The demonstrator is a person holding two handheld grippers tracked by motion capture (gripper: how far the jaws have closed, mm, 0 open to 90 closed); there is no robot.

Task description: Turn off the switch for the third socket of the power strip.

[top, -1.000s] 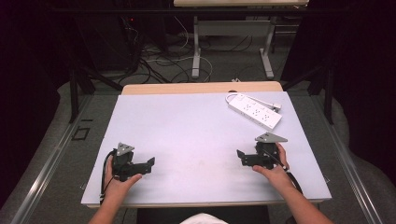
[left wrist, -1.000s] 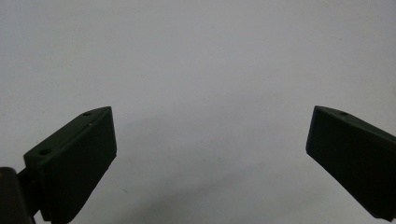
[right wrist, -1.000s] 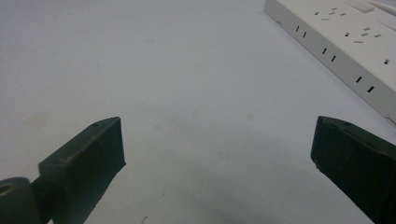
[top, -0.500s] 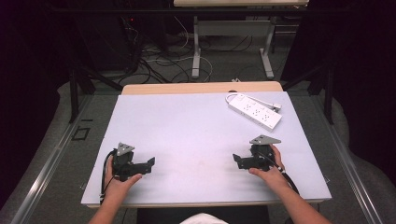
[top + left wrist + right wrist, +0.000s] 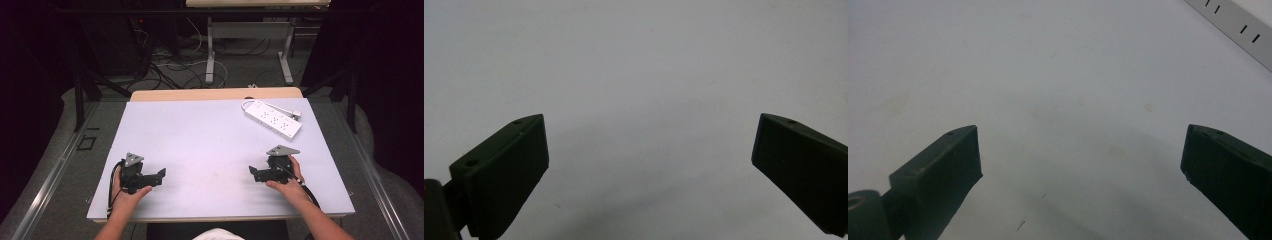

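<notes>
Two tools rest low on the desk (image 5: 210, 135), likely parked at its near edge: left tool (image 5: 159, 176) and right tool (image 5: 254, 173), both with jaws spread wide, gripping nothing. One white power strip (image 5: 272, 119) lies at the far right corner, well apart from the right tool.

left claw (image 5: 649, 165) | jaws spread wide | nothing between | white table (image 5: 639, 70) below
</notes>
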